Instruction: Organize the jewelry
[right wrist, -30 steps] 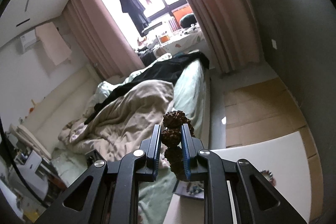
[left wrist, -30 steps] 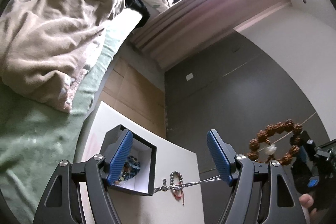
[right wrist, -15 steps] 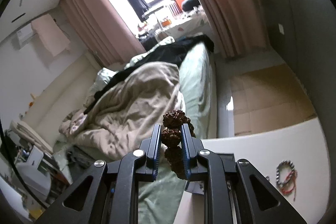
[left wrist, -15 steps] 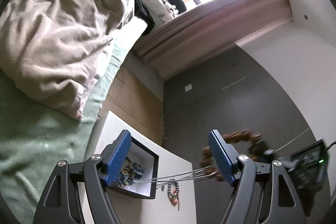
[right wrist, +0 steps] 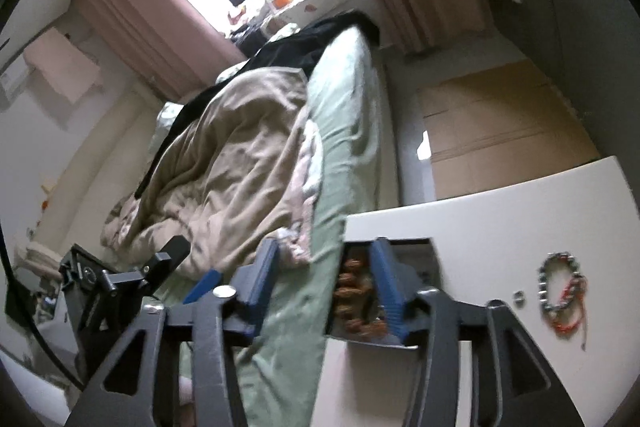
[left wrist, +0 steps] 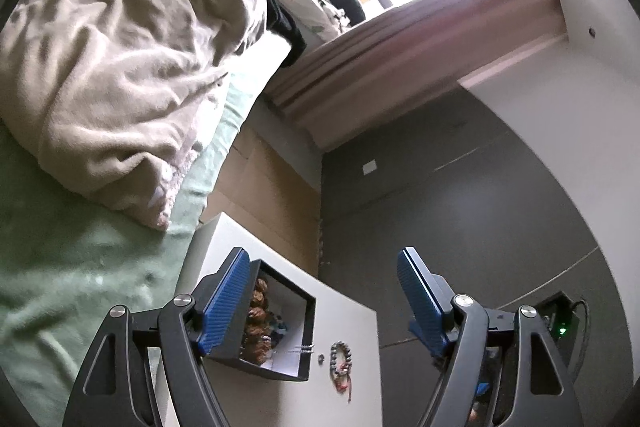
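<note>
A black box (left wrist: 310,331) with a white lining stands on the white table (left wrist: 352,315). A bracelet of big brown beads (left wrist: 256,323) lies inside it, over other jewelry, and a silver chain (left wrist: 301,349) hangs over the rim. My right gripper (right wrist: 324,283) hovers over the box (right wrist: 404,242) with its jaws opening. The brown beads (right wrist: 352,291) sit between them, and the pads do not press on them. My left gripper (left wrist: 324,299) stands open and empty in front of the box. A small bead bracelet with red cord (left wrist: 340,359) and a ring (left wrist: 320,358) lie on the table.
A bed with a green sheet (right wrist: 344,131) and a beige blanket (right wrist: 240,163) runs along the table's left side. Behind the table are cardboard sheets (right wrist: 492,123) and a dark grey wall (left wrist: 460,211). The small bracelet (right wrist: 560,295) lies right of the box.
My right gripper came down over the box and its jaws spread, letting go of the brown bead bracelet, which now lies in the box. The left gripper hardly moved.
</note>
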